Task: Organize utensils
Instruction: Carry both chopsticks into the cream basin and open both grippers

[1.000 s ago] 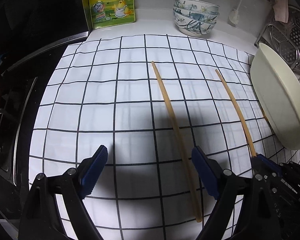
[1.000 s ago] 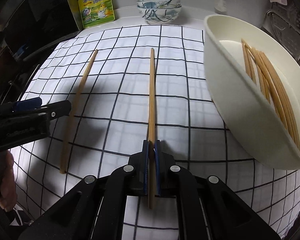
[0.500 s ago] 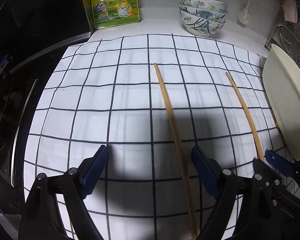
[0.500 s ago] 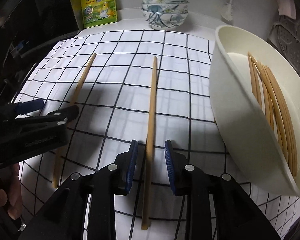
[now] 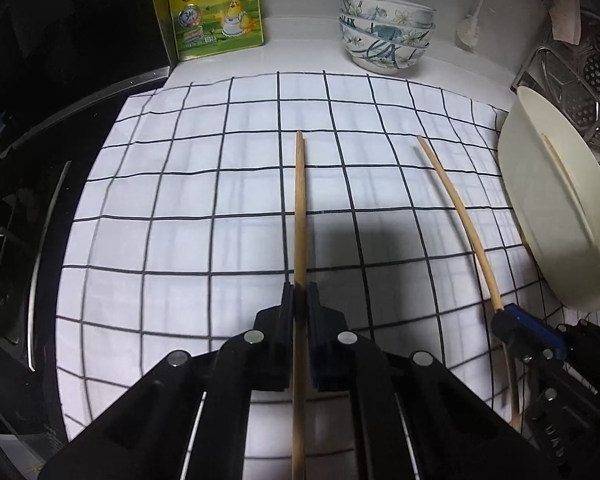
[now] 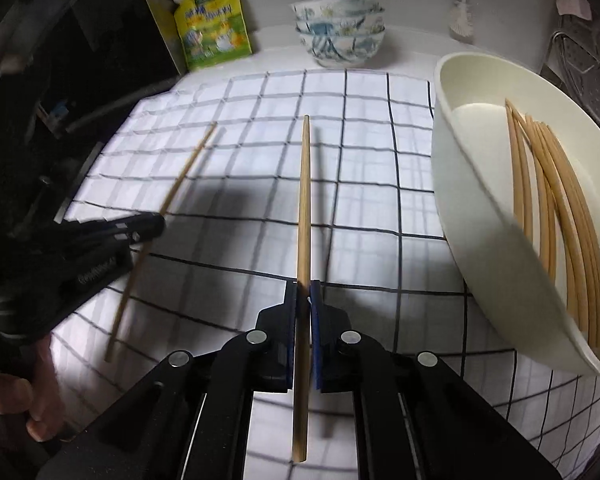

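Both grippers are clamping down on a chopstick each right now. The left gripper (image 5: 299, 300) is pinching a long pale wooden chopstick (image 5: 299, 208) between its blue pads, jaws having just snapped closed onto it, and the stick is running straight ahead over the white cloth with the black grid lines (image 5: 188, 200). The right gripper (image 6: 304, 300) is doing the same with a second wooden chopstick (image 6: 305, 200), its jaws also just closed again on the stick, which is poking out both in front of and behind the pads.

In the right wrist view the left gripper is showing up at the left edge, with a hand (image 6: 16, 392) wrapped around its handle.

To the right, the cream oval plastic tub (image 6: 476, 216) is sitting tilted on the cloth's edge, holding a bundle of similar chopsticks (image 6: 556, 216). At the back, a stack of 3 floral porcelain bowls (image 5: 386, 40) and a yellow-green seasoning pouch (image 5: 216, 12) are standing against the wall.
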The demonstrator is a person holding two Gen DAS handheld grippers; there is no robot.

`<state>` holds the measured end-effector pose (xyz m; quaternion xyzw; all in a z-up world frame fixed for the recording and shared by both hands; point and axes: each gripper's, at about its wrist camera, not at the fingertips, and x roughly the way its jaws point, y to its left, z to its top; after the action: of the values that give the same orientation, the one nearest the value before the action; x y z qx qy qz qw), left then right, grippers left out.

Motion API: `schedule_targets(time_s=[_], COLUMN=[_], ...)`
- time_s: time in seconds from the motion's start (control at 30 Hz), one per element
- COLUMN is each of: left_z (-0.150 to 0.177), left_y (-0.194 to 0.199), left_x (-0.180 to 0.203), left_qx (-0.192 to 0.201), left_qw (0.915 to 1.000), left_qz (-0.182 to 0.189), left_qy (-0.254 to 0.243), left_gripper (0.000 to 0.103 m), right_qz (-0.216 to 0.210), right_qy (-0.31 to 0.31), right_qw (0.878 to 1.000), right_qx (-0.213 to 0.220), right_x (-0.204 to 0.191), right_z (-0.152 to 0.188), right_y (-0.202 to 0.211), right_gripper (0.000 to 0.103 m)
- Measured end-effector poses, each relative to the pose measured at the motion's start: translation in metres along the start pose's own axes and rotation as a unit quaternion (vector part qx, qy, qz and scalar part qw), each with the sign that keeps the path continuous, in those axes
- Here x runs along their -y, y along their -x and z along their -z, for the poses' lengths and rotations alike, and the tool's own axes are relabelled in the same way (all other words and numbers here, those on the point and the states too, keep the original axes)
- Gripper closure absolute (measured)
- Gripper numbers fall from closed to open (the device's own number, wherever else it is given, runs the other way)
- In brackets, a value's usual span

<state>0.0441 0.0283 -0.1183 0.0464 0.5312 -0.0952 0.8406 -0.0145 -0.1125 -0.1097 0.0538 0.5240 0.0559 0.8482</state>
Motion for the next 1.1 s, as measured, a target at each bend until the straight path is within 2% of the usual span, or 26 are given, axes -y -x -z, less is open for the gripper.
schedule_targets(time_s=[0.1, 0.23, 0.37, 0.5, 0.7, 0.83, 0.9, 1.1], left_z=[-0.001, -0.013, -0.036, -0.06, -0.085, -0.093, -0.095, -0.093], left_y=[0.019, 0.055, 0.086, 0.097, 0.089, 0.066, 0.052, 0.023], left_x=[-0.001, 0.009, 0.041, 0.093, 0.175, 0.229, 0.249, 0.27], left_qx=[0.008, 0.042, 0.082, 0.11, 0.126, 0.109, 0.097, 0.066], left_qw=[1.0, 0.9991, 0.9961, 0.9916, 0.9847, 0.9826, 0.9828, 0.985], left_qz=[-0.004, -0.001, 0.017, 0.047, 0.087, 0.1, 0.093, 0.086], left_qy=[-0.002, -0.009, -0.026, -0.05, -0.084, -0.113, -0.126, -0.134], left_gripper=[0.096, 0.096, 0.096, 0.096, 0.096, 0.096, 0.096, 0.096], right_qz=[-0.02, -0.04, -0.034, -0.007, 0.036, 0.049, 0.047, 0.034], right_qy=[0.006, 0.009, -0.012, -0.038, -0.084, -0.11, -0.117, -0.126], right_qw=[1.0, 0.998, 0.996, 0.993, 0.99, 0.988, 0.988, 0.989], right_qx=[0.017, 0.049, 0.085, 0.107, 0.107, 0.099, 0.093, 0.068], right_x=[-0.009, -0.004, 0.03, 0.077, 0.153, 0.197, 0.208, 0.23], right_z=[-0.004, -0.018, -0.035, -0.04, -0.04, -0.037, -0.037, -0.033], right_y=[0.022, 0.054, 0.086, 0.107, 0.114, 0.107, 0.102, 0.082], right_gripper=[0.097, 0.097, 0.096, 0.096, 0.096, 0.097, 0.097, 0.097])
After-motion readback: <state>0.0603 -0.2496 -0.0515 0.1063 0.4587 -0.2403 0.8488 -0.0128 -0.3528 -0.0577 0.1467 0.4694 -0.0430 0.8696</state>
